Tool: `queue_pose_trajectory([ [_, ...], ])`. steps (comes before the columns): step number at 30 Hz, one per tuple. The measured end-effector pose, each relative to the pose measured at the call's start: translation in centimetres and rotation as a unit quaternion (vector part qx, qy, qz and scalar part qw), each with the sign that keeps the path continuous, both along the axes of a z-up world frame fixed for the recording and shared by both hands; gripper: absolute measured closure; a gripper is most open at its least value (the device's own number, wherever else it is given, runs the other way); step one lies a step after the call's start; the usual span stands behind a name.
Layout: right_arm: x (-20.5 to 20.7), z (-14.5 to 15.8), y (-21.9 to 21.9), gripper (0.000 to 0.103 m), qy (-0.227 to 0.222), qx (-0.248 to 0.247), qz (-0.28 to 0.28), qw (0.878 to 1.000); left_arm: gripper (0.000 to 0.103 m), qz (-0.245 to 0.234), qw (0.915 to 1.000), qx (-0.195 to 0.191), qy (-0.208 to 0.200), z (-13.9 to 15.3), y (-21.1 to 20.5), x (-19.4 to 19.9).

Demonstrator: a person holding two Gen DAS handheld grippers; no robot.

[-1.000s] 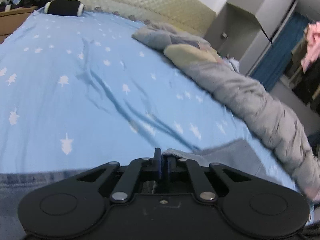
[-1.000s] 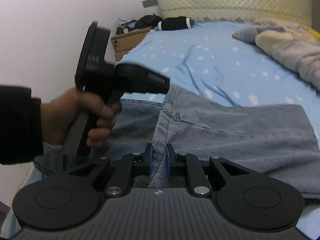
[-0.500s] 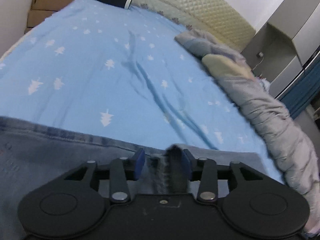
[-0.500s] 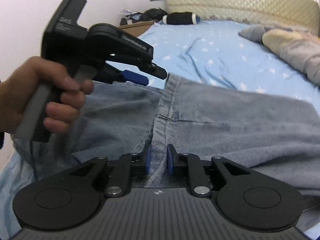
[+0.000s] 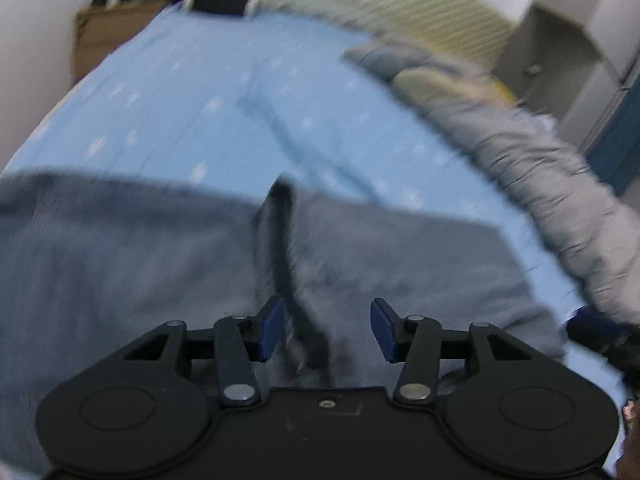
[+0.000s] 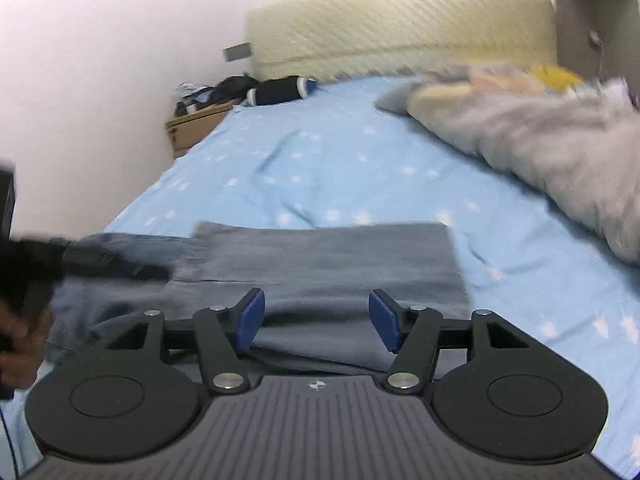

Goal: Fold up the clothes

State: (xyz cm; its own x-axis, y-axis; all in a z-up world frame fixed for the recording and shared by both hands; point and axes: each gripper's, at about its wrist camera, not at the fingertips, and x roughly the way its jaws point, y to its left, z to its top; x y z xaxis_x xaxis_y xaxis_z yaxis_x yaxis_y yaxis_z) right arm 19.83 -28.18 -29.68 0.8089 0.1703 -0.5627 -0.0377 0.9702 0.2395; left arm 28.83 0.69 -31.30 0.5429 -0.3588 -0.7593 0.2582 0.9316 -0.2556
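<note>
Jeans (image 6: 320, 256) lie folded on the blue star-print bedsheet (image 6: 360, 168). Left gripper (image 5: 327, 330) and right gripper (image 6: 317, 320) both hover over the denim, fingers apart; contact seems absent, though blur obscures it.

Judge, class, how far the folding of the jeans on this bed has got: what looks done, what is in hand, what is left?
Done: the jeans lie on the blue sheet doubled into a flat rectangle. In hand: nothing is gripped; the left gripper and right gripper both stand open over the denim. Left: the left end near the other gripper looks bunched, so probably another fold or smoothing. The grey quilt lies untouched alongside.
</note>
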Motion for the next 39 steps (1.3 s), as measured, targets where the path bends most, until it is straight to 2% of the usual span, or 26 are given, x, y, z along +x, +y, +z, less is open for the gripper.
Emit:
queue_pose_trajectory([
  [2, 0.1, -0.6, -2.1, 0.042, 0.004, 0.004, 0.005, 1.000, 0.058, 0.004, 0.9997, 0.022, 0.009, -0.5, -0.2, -0.2],
  [4, 0.3, -1.4, -3.8, 0.042, 0.017, 0.015, -0.017, 1.000, 0.058, 0.004, 0.9989, 0.045, 0.015, -0.9, -0.7, -0.4],
  [6, 1.2, -2.9, -6.0, 0.040, 0.043, 0.060, -0.043, 0.996, 0.058, 0.001, 0.9978, 0.065, 0.016, -1.2, -1.3, -0.4],
  [8, 1.8, -5.0, -8.2, 0.040, 0.075, 0.132, -0.072, 0.986, 0.058, -0.006, 0.9961, 0.087, 0.014, -1.6, -2.0, -0.3],
  [10, 1.9, -6.8, -9.6, 0.031, 0.094, 0.208, -0.091, 0.969, 0.058, -0.011, 0.9946, 0.102, 0.014, -2.0, -2.5, -0.2],
  [11, 1.9, -7.8, -10.3, 0.030, 0.102, 0.245, -0.100, 0.959, 0.058, -0.012, 0.9940, 0.108, 0.014, -2.1, -2.7, -0.2],
  [12, 2.0, -8.2, -10.4, 0.029, 0.106, 0.256, -0.101, 0.956, 0.058, -0.013, 0.9933, 0.114, 0.014, -2.3, -3.0, -0.2],
  [16, 1.5, -8.8, -10.1, 0.029, 0.092, 0.269, -0.097, 0.954, 0.058, -0.009, 0.9935, 0.112, 0.019, -2.2, -3.3, 0.3],
  [19, 1.5, -9.5, -10.9, 0.036, 0.100, 0.322, -0.109, 0.935, 0.058, 0.001, 0.9943, 0.104, 0.022, -1.2, -3.3, 0.3],
  [23, 1.5, -9.3, -11.8, 0.034, 0.115, 0.367, -0.122, 0.915, 0.058, 0.008, 0.9947, 0.101, 0.015, 0.7, -3.2, -0.7],
  [26, 1.7, -8.4, -11.6, 0.035, 0.119, 0.346, -0.134, 0.921, 0.058, 0.021, 0.9954, 0.090, 0.024, 2.2, -2.8, -1.3],
  [29, 2.6, -8.0, -10.9, 0.042, 0.147, 0.309, -0.132, 0.930, 0.058, 0.037, 0.9954, 0.082, 0.034, 4.6, -2.4, -2.0],
  [31, 2.9, -7.3, -10.9, 0.065, 0.165, 0.294, -0.141, 0.931, 0.058, 0.049, 0.9948, 0.083, 0.033, 6.6, -2.0, -2.5],
  [32, 2.9, -6.8, -10.9, 0.070, 0.172, 0.287, -0.145, 0.931, 0.058, 0.053, 0.9947, 0.082, 0.031, 7.7, -1.8, -2.8],
  [33, 3.0, -5.9, -10.6, 0.075, 0.171, 0.276, -0.142, 0.935, 0.058, 0.058, 0.9945, 0.082, 0.028, 8.7, -1.6, -3.2],
  [35, 3.3, -3.2, -9.5, 0.079, 0.157, 0.245, -0.124, 0.949, 0.058, 0.071, 0.9935, 0.084, 0.026, 10.7, -0.8, -3.9],
  [39, 3.4, 3.2, -6.5, 0.081, 0.120, 0.206, -0.090, 0.967, 0.058, 0.099, 0.9925, 0.064, 0.030, 13.6, 1.6, -5.2],
])
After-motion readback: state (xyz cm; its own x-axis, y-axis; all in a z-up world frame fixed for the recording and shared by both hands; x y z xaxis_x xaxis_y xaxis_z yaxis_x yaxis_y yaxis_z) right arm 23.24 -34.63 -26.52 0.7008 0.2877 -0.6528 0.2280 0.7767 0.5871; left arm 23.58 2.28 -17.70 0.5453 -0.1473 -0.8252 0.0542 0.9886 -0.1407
